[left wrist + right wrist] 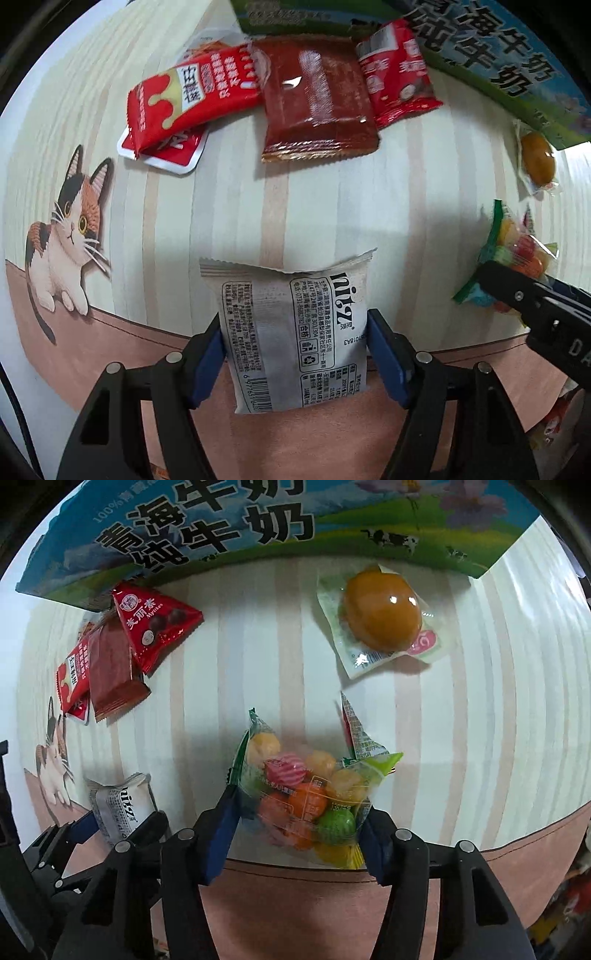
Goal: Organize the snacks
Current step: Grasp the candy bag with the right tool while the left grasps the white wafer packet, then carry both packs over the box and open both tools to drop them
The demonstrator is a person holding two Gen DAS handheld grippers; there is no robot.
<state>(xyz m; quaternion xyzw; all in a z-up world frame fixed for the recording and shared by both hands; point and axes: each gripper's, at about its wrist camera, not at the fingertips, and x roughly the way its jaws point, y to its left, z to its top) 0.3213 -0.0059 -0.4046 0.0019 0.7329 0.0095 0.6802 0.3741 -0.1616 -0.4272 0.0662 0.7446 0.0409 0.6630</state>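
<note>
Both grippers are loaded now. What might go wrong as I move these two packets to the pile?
1. The left hand-held gripper pinches the grey packet only at its edges; the puffy bag may slip.
2. The right hand-held gripper holds the candy bag by loose film; round candies could shift and pull it free.
3. The grippers sit close together and may collide.

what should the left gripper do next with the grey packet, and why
Probably carry it forward to the red snack cluster by the milk carton and set it down. The left gripper is clamped on both sides of the grey packet, while the right gripper holds the candy bag; bare table lies ahead.
</note>
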